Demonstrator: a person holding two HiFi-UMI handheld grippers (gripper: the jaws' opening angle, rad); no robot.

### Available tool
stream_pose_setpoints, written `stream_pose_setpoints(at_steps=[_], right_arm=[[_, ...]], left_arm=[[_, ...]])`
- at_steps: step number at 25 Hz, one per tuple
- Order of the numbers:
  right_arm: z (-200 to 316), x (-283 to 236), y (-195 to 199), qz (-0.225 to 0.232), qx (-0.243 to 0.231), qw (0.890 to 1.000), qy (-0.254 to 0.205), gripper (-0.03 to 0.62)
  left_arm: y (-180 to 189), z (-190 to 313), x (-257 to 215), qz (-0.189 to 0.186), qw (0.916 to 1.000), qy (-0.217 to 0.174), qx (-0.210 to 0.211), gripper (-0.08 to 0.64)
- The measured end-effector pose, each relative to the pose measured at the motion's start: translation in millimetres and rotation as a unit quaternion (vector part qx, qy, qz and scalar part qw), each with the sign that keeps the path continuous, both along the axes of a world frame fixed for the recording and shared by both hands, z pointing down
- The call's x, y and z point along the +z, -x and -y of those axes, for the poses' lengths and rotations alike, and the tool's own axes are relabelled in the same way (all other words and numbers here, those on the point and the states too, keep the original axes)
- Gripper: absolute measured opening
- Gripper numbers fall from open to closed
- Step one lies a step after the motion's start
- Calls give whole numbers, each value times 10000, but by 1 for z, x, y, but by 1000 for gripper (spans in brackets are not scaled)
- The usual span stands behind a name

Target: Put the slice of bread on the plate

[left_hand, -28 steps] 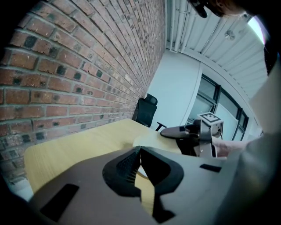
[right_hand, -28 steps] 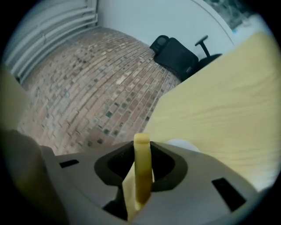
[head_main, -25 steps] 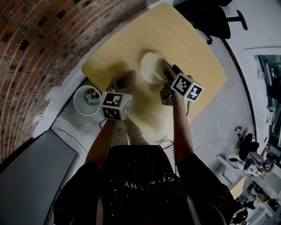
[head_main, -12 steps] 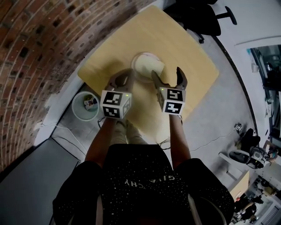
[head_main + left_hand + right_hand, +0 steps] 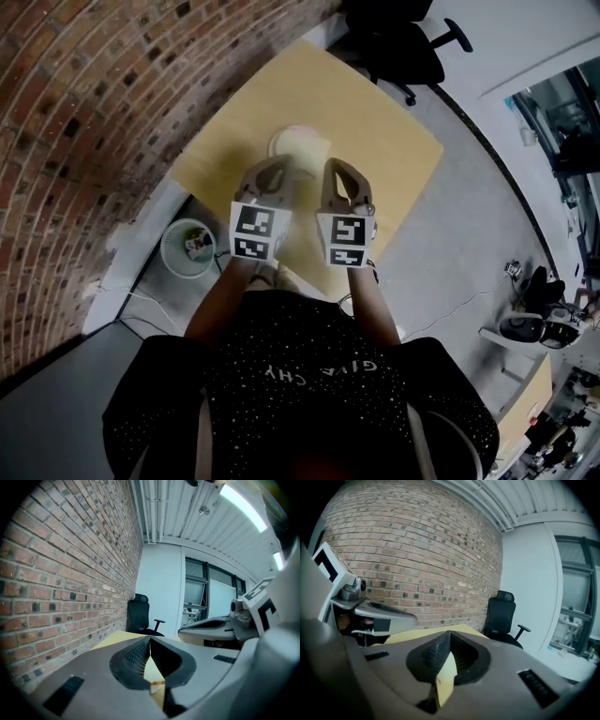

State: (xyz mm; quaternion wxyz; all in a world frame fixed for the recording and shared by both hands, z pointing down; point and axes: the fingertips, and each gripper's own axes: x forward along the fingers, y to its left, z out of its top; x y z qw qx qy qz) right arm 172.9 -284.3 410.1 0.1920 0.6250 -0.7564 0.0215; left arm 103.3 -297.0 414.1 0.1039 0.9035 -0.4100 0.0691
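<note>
Head view is showing us holding the two tools side by side over the near edge of the table (image 5: 394,159). The left hand-held gripper (image 5: 273,162) is pressing its jaws together on nothing, and the right hand-held gripper (image 5: 336,164) is closing its jaws tip to tip, also on nothing. Just beyond their tips we are seeing the slice of bread (image 5: 309,150) lying on the white plate (image 5: 278,141), apart from both, while farther off a black office chair (image 5: 398,47) is standing past the table's far edge and a brick wall (image 5: 94,94) is running along the left.
</note>
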Motion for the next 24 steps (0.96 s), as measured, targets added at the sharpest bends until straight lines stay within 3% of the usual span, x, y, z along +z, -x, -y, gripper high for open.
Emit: stream_pose_setpoints(at_steps=[3,6,9,13,19,24], right_arm=[[-8,-12,0,138,82,9997,-159,11],[-16,-17,-5,657,316,9972,-178,11],[-26,-12,-11,1167,544,9916,-83,11],[-35,2,-16,1511,729,9858,108,11],[-46,14,-24,1573,869,9836,134,11],[-47,14,-36,1893,908,9776,124,11]], left_arm=[[-3,-10,-7,57,9999,-97,103,11],[0,-19,-8,38,9997,-152,161,11],[4,-26,-7,-32,9997,-185,146,11],[10,-31,4,5,10000,-46,27,11],[13,-35,16,45,9999,112,-7,11],[9,-32,20,82,9998,193,-58,11]])
